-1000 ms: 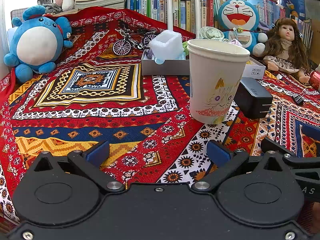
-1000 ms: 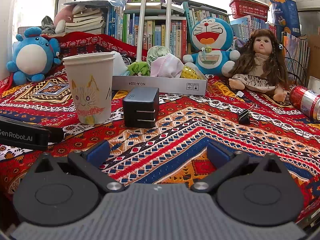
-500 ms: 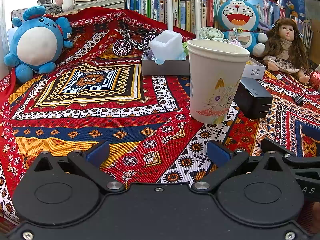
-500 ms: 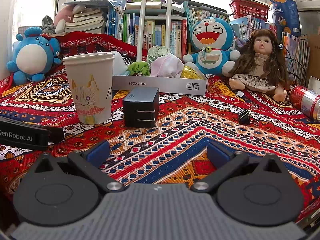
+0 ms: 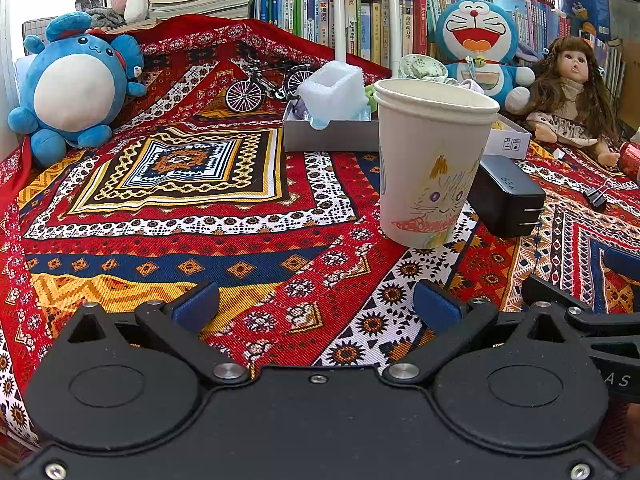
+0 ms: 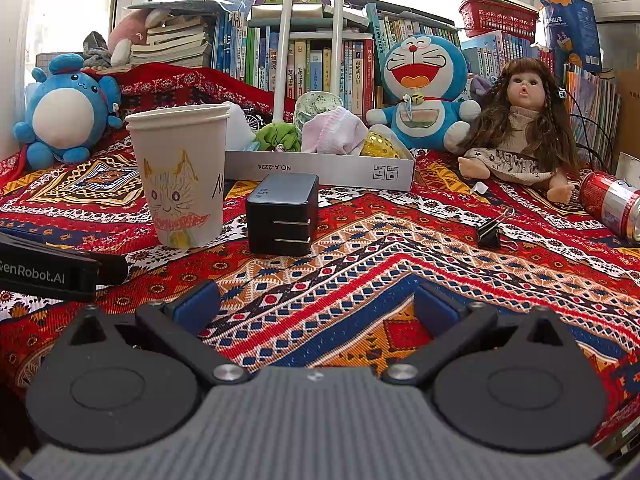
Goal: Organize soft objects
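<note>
Both claws spread wide and empty, low over the patterned cloth (image 6: 360, 264).

The left gripper (image 5: 316, 304) and right gripper (image 6: 316, 304) grip nothing. The soft stuff, a pink cloth (image 6: 334, 136) and a green scrunchie (image 6: 278, 138), sits in the white box (image 6: 320, 170) at 12 o'clock in the right view, just behind the black charger (image 6: 282, 214); the paper cup (image 6: 182, 176) stands at 11 o'clock.

bright daylight | blown-out windows (image 6: 72, 20) behind | sharp | fisheye-bent edges
</note>
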`<state>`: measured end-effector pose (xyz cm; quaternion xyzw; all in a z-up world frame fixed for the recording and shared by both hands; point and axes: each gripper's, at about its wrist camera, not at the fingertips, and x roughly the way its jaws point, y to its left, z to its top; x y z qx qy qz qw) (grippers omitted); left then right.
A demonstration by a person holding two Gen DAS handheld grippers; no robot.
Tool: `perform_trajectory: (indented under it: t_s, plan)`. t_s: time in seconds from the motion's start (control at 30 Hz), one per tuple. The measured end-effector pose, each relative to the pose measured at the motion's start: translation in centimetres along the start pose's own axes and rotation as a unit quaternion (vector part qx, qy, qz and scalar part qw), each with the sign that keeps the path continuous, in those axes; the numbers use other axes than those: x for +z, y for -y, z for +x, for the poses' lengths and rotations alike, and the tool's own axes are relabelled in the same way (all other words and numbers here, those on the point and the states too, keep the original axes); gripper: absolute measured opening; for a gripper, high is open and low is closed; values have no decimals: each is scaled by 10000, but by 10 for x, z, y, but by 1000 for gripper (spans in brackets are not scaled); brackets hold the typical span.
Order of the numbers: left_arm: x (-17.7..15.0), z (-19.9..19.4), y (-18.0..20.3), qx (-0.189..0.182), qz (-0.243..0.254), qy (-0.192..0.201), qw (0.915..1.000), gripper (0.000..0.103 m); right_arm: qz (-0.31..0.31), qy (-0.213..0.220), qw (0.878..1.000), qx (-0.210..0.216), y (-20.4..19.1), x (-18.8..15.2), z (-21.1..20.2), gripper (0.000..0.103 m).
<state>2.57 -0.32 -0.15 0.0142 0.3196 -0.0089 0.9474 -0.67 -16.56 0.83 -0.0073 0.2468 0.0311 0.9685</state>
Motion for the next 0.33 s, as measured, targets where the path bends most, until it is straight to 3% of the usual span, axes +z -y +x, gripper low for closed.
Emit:
perform_trajectory:
  t_s: [0.33]
  plan:
    - [0, 0, 0, -3, 5, 14, 10000, 103, 0, -2, 10000, 1, 0, 0, 0, 103]
